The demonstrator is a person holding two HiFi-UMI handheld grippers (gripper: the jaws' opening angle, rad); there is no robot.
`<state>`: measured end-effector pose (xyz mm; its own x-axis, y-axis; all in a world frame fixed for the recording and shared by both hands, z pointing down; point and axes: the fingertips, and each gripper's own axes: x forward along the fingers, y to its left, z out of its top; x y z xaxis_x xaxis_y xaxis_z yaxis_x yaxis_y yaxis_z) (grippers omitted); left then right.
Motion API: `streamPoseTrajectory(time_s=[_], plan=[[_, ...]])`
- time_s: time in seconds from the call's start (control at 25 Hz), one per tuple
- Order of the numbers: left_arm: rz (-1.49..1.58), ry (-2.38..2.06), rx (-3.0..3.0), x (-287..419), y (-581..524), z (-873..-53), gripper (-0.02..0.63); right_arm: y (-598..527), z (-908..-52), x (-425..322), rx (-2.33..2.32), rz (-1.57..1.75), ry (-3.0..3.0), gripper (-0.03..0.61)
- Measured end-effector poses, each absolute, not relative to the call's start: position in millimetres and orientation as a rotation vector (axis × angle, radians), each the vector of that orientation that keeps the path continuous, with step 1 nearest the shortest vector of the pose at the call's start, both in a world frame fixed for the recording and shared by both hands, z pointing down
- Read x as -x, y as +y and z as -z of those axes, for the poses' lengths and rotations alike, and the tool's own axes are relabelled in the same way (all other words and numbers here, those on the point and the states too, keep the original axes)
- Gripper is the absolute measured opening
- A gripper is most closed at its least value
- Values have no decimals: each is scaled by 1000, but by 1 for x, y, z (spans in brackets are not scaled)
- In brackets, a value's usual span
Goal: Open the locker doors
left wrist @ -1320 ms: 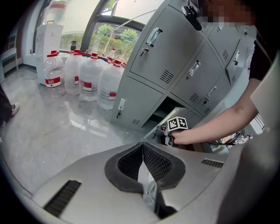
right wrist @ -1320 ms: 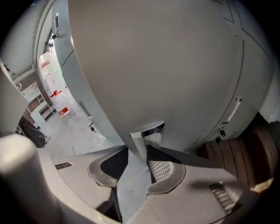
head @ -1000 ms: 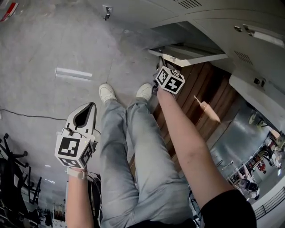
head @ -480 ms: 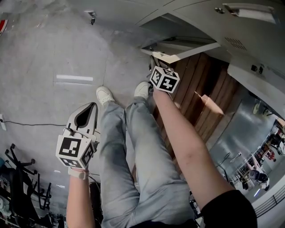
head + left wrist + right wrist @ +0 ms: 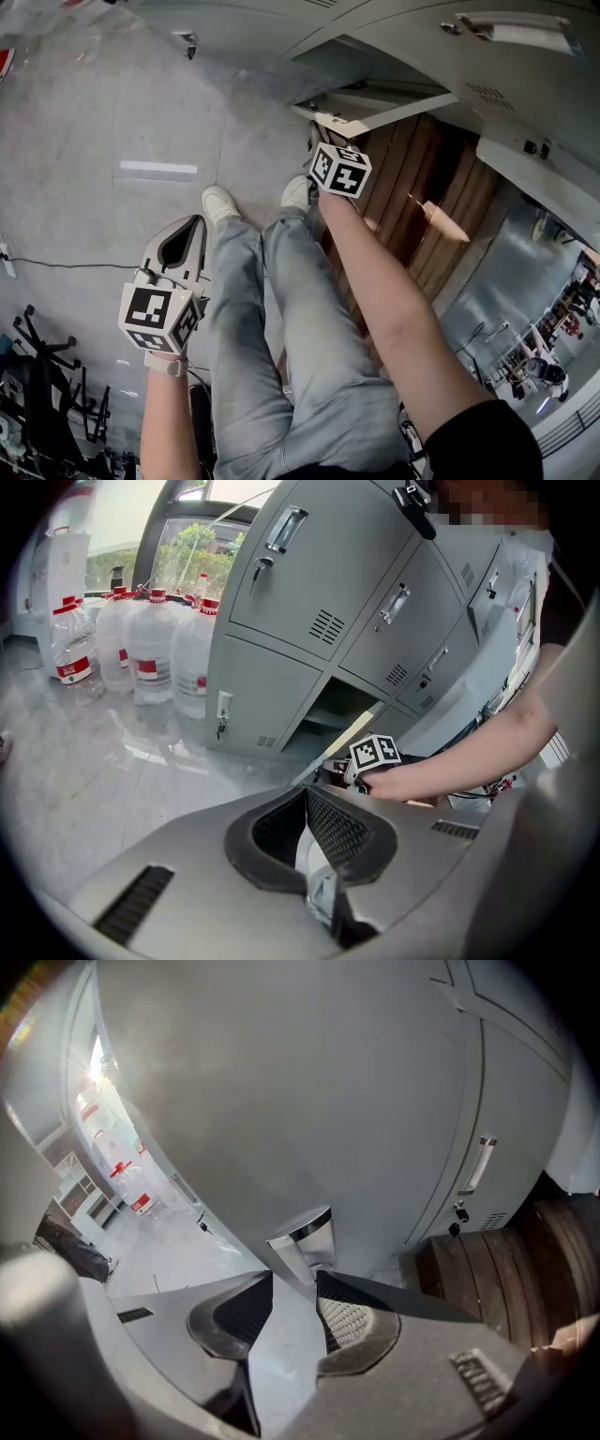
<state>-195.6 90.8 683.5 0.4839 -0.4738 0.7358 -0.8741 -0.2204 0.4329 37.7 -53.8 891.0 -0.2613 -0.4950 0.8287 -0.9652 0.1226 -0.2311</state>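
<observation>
Nearest item: the person's legs in pale jeans (image 5: 281,328), standing on the floor with white shoes (image 5: 221,199) pointing toward the lockers.

Left gripper (image 5: 305,791): hanging over the floor at the person's left side, well apart from the lockers. Its jaws are lying pressed together, with nothing between them.

Right gripper (image 5: 294,1277): reaching down at the end of the outstretched right arm (image 5: 394,309) to the free edge of the locker door (image 5: 384,105). Its jaws have just been closing a little and are pinching the door's edge, one pad lying against each face. A chrome handle (image 5: 305,1239) is sitting on the door just beyond the jaw tips.

Locker door: belonging to the bottom row and standing wide open, out from the bank toward the person. The head view is showing its top edge as a pale strip, with the open compartment (image 5: 337,710) behind it.

Wooden slats (image 5: 412,187): lying just to the right of the open door, below the right arm in the head view.

Floor (image 5: 94,112): grey and glossy, with a thin black cable (image 5: 56,263) trailing across it at the left.

Bank of grey lockers (image 5: 319,583): standing beyond, the other doors in view lying closed, each carrying a handle and vent slots.

Farthest item: large water bottles (image 5: 150,649) with red caps, standing in a cluster on the floor beside the end of the bank, below a window.
</observation>
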Motion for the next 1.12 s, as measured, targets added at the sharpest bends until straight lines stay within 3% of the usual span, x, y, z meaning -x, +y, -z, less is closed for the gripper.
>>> streamPoseTrajectory(time_s=[0.24, 0.4, 0.48, 1.12], plan=[[-557, -1128, -1875, 190, 82, -673, 18, -48, -871, -36, -1350, -1038, -1853, 147], [-541, -1119, -1886, 183, 80, -661, 18, -39, -844, -39, -1320, -972, -1860, 52], [-542, -1105, -1909, 179, 79, -655, 18, -36, -825, -41, -1333, -962, -1874, 35], [-579, -958, -2108, 130, 53, -604, 17, -40, -623, -139, -1720, -808, -1997, 28]])
